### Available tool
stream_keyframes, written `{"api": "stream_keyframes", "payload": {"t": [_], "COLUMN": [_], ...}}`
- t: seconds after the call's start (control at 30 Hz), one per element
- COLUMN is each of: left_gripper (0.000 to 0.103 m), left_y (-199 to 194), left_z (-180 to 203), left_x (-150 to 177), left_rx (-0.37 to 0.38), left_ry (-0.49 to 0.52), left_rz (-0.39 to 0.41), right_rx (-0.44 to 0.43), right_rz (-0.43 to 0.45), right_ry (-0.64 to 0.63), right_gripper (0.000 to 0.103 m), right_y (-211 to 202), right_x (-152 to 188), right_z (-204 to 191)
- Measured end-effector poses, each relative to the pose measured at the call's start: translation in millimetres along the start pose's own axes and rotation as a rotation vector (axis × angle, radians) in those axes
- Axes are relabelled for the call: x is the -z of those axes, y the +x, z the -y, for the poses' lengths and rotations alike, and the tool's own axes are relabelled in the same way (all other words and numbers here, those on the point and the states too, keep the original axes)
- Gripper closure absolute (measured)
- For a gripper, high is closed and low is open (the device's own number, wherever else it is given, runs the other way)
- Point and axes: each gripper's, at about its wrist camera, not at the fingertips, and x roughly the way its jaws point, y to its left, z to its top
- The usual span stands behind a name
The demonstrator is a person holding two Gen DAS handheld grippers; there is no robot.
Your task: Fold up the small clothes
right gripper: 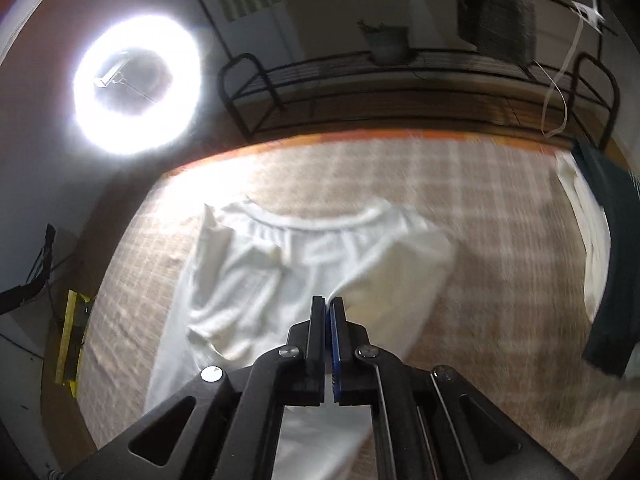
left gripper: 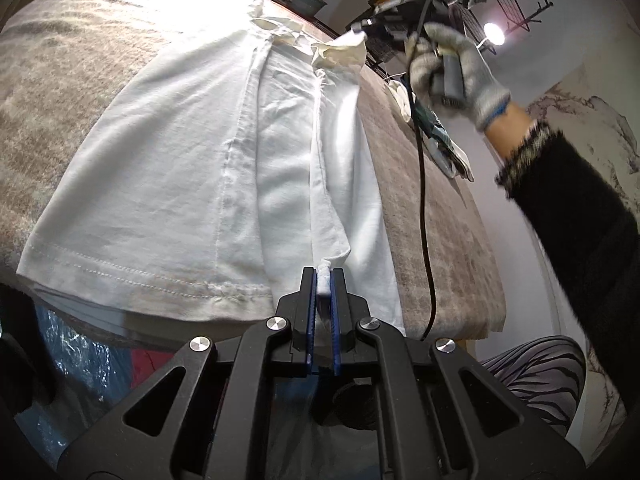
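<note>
A pair of small white shorts (left gripper: pixel 192 184) lies on the checked beige cloth (left gripper: pixel 60 80) that covers the table. My left gripper (left gripper: pixel 323 276) is shut on a bunched edge of the shorts at the near hem. In the left wrist view the gloved right hand (left gripper: pixel 452 68) holds the right gripper at the far waistband, lifting a corner of white fabric (left gripper: pixel 340 50). In the right wrist view my right gripper (right gripper: pixel 329 304) is shut on a raised fold of the shorts (right gripper: pixel 280 256), below the elastic waistband (right gripper: pixel 316 220). That view is motion-blurred.
A bright ring light (right gripper: pixel 136 84) stands at the far left. A black metal rack (right gripper: pixel 400 80) with a plant pot (right gripper: pixel 386 42) runs along the table's far edge. Folded white and dark clothes (right gripper: pixel 600 232) lie at the right. A black cable (left gripper: pixel 424 200) hangs over the cloth.
</note>
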Motion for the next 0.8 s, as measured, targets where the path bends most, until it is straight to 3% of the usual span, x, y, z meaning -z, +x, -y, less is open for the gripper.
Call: {"api": "stream_keyframes", "payload": {"t": [0.13, 0.47, 0.53, 0.57, 0.6, 0.63, 0.8], "left_gripper": [0.099, 0.099, 0.099, 0.099, 0.099, 0.099, 0.099], "left_y": [0, -5, -6, -5, -6, -7, -12], "left_z": [-5, -6, -4, -3, -2, -1, 1], "left_x": [3, 8, 10, 10, 10, 10, 10], "left_rx": [0.001, 0.01, 0.011, 0.01, 0.009, 0.013, 0.019], "left_ry": [-0.015, -0.007, 0.001, 0.005, 0.011, 0.014, 0.011], "left_rz": [-0.008, -0.003, -0.007, -0.005, -0.002, -0.002, 0.005], "right_rx": [0.03, 0.059, 0.064, 0.058, 0.05, 0.038, -0.047], "right_rz": [-0.026, -0.072, -0.084, -0.093, -0.095, -0.081, -0.036], "right_ry": [-0.058, -0.075, -0.092, -0.09, -0.075, -0.057, -0.013], "right_gripper": [0.103, 0.103, 0.099, 0.085, 0.064, 0.06, 0.06], "right_y": [25, 92, 98, 97, 93, 85, 25], "right_x": [-24, -34, -32, -31, -30, -28, -5], "right_z": [-34, -56, -56, -55, -53, -49, -34]}}
